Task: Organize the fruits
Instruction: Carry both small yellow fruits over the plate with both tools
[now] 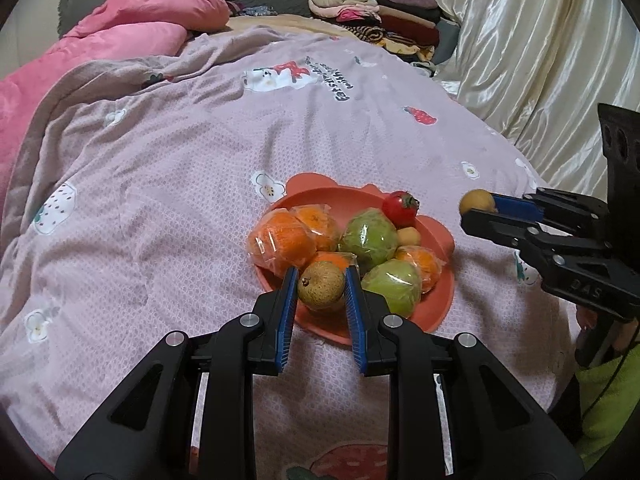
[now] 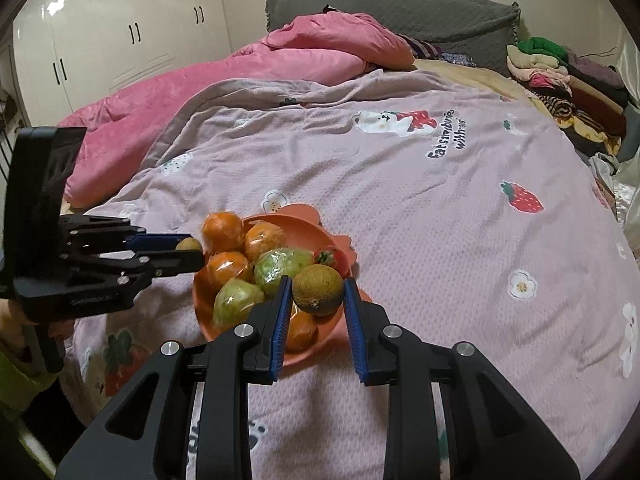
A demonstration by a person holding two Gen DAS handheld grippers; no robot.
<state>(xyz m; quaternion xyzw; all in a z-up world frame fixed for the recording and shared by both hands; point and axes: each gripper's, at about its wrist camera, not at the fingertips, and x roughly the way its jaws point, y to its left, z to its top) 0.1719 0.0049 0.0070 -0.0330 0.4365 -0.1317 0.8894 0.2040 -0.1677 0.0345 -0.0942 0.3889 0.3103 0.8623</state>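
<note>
Black left gripper (image 1: 321,286) pinching brown fruit (image 1: 321,286), right gripper (image 2: 318,290) pinching another, tilted downward

Both grippers, the left gripper (image 1: 321,280) and right gripper (image 2: 317,290), are chunky matte-black plastic with ribbed blue pads (image 1: 355,312), shiny round silver screws (image 1: 249,320) at the pivots, embossed lettering on the side, plus a lime-green sleeve (image 1: 608,408).

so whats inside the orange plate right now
Inside the orange plate: plastic-wrapped oranges, two wrapped green fruits, a tomato and a small yellowish fruit. Anything beneath the pile is hidden.
</note>
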